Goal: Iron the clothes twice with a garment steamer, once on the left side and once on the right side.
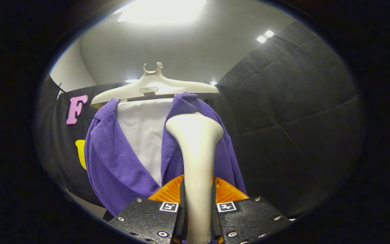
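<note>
Two jaws: clamped on steamer (196, 152) handle
Head: high on purple cardigan (113, 162) panel
Tip: probably glide down slowly, stay flat

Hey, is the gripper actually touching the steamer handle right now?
Touching. The gripper view shows the gripper with both fingers pressed against the steamer handle, no gap on either side.

The steamer (196, 149) hides part of the purple garment (113, 159); its head faces away.

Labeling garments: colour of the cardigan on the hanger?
Purple, ribbed knit; gripper view. Gripper holds the steamer.
</note>
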`<act>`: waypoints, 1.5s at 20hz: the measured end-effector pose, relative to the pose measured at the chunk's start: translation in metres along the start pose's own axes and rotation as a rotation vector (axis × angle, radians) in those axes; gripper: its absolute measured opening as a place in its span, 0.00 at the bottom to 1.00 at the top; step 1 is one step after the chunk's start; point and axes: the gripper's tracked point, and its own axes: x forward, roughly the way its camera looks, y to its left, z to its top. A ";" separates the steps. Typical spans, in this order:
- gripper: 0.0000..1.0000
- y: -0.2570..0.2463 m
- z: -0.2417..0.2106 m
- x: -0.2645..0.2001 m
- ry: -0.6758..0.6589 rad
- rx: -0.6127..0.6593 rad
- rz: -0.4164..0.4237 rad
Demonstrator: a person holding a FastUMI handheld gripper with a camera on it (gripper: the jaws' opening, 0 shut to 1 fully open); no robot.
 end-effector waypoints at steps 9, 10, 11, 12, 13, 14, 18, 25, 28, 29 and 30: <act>0.28 -0.025 -0.074 -0.027 0.106 0.061 -0.006; 0.28 -0.026 -0.087 -0.033 0.133 0.062 -0.007; 0.28 -0.026 -0.099 -0.038 0.162 0.062 -0.007; 0.28 -0.027 -0.111 -0.044 0.184 0.058 -0.006; 0.28 -0.027 -0.121 -0.050 0.201 0.056 -0.005; 0.28 -0.026 -0.130 -0.054 0.218 0.061 -0.005; 0.28 -0.033 -0.159 -0.071 0.259 0.077 -0.032; 0.28 -0.044 -0.212 -0.102 0.367 0.079 -0.073; 0.28 -0.043 -0.226 -0.107 0.390 0.080 -0.082; 0.28 -0.043 -0.230 -0.110 0.402 0.084 -0.087; 0.28 -0.044 -0.235 -0.113 0.414 0.090 -0.094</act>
